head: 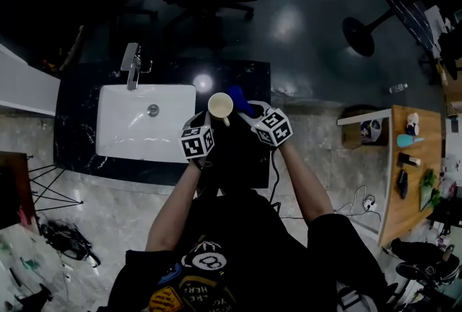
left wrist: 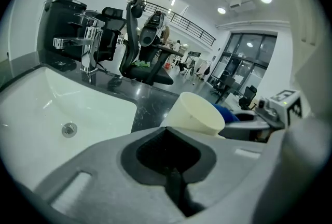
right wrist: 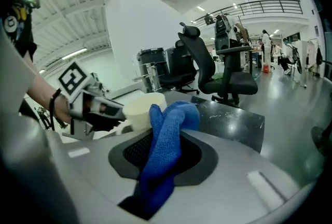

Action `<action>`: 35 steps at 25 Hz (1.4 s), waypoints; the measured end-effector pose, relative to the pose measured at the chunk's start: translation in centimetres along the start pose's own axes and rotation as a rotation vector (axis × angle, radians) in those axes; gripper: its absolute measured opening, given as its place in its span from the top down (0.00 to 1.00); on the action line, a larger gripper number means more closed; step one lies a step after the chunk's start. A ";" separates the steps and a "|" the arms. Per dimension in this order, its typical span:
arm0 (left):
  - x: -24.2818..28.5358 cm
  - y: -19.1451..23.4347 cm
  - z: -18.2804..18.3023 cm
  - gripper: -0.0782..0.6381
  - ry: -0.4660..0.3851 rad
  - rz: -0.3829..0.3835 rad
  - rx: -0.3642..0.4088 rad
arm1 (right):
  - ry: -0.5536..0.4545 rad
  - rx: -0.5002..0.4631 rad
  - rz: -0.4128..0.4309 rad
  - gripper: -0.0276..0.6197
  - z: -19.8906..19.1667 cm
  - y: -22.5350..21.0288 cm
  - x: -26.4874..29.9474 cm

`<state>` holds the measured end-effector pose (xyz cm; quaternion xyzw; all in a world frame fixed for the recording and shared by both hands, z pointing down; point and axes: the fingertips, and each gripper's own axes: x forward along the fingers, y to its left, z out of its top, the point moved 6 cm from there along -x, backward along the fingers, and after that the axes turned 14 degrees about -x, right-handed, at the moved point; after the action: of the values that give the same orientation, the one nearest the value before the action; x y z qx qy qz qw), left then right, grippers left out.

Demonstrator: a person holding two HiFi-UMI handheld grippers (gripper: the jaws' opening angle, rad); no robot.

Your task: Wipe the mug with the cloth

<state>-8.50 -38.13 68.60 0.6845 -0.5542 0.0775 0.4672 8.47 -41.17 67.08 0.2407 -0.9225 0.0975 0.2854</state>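
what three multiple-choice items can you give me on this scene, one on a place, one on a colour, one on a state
1. In the head view, the mug is:
A) inside the sink
B) right of the sink, over the dark counter
C) on the floor

2. The cloth is:
A) blue
B) white
C) red

3. The right gripper is:
A) open and empty
B) shut on the mug
C) shut on the cloth

Answers:
1 B, the mug shows past the sink's right edge, above the dark counter.
2 A, blue fabric fills the middle of the right gripper view.
3 C, its jaws pinch the cloth, which bulges out between them.
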 end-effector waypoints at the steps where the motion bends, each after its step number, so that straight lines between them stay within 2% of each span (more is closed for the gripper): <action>1: 0.1 -0.1 -0.1 0.88 -0.001 0.005 -0.007 | -0.018 -0.013 0.020 0.81 -0.2 1.2 -0.8; 4: 0.1 -0.1 -0.2 0.89 -0.011 0.001 -0.015 | -0.072 -0.031 0.081 0.81 -0.2 3.4 -2.6; 5: 0.0 0.0 -0.3 0.88 -0.010 -0.002 -0.012 | -0.078 -0.023 0.068 0.81 -0.2 3.1 -3.0; 9: -0.2 0.1 -0.3 0.88 -0.010 -0.007 -0.001 | -0.068 0.054 -0.143 0.81 0.5 -2.7 -3.1; 11: -0.3 -0.1 -0.1 0.88 -0.015 -0.011 0.005 | -0.058 0.061 -0.172 0.81 1.6 -4.5 -1.7; 13: -0.2 -0.4 -0.2 0.88 -0.014 -0.010 0.021 | -0.007 -0.008 -0.128 0.81 1.9 -4.1 -0.1; 17: -0.1 -0.6 -0.8 0.88 -0.004 0.011 0.030 | 0.114 -0.246 -0.024 0.81 0.1 0.8 0.4; 21: -0.1 -0.9 -1.3 0.88 -0.004 0.010 0.032 | 0.082 -0.320 0.066 0.81 -0.4 5.4 -1.1; 23: -0.4 -1.2 -1.4 0.88 -0.007 0.005 0.050 | 0.082 -0.294 0.032 0.81 -0.8 5.6 -1.9; 26: -1.7 -1.1 -1.2 0.89 -0.033 0.017 0.060 | 0.125 -0.168 -0.164 0.81 -1.1 3.7 -3.7; 29: -3.6 -0.6 -1.0 0.88 -0.071 0.041 0.056 | 0.170 -0.094 -0.342 0.81 -1.4 1.9 -4.5; 31: -5.0 -0.2 -1.1 0.88 -0.094 0.059 0.053 | 0.151 -0.038 -0.367 0.81 -2.0 1.2 -3.7; 33: -6.4 0.2 -1.4 0.88 -0.111 0.076 0.048 | 0.132 0.010 -0.325 0.81 -3.2 1.0 -2.0; 35: -7.7 0.7 -1.9 0.88 -0.127 0.092 0.042 | 0.172 -0.032 -0.299 0.81 -4.7 1.3 -0.4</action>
<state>-11.14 -31.49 65.22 0.6714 -0.6119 0.0669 0.4127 10.34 -38.45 70.65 0.3616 -0.8500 0.0595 0.3785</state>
